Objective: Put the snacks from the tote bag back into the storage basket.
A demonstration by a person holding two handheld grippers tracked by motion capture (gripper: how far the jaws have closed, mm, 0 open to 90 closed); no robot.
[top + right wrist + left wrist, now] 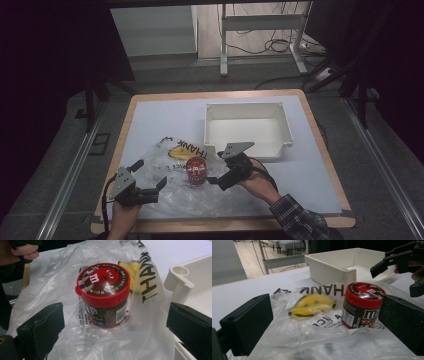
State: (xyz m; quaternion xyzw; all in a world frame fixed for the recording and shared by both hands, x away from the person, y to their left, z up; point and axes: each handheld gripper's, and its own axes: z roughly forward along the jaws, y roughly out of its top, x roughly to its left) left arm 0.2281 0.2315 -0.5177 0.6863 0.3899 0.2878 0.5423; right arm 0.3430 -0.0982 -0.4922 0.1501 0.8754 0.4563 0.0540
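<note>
Table [150, 107]: white top, wood edge, dark room | candy jar [196, 170] upright on plastic bag [172, 186], apparently untouched | left gripper [152, 176], right gripper [214, 181]: jaws apart | white bin [247, 130] behind.

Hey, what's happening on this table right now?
A person holds a gripper in each hand over a clear plastic bag lying flat on the table. A red-lidded candy jar stands upright on the bag. The right gripper is open just beside the jar, jaws either side of it in its own view, not yet touching. The left gripper is open too, near the bag's front edge. A white bin sits empty behind them.
</note>
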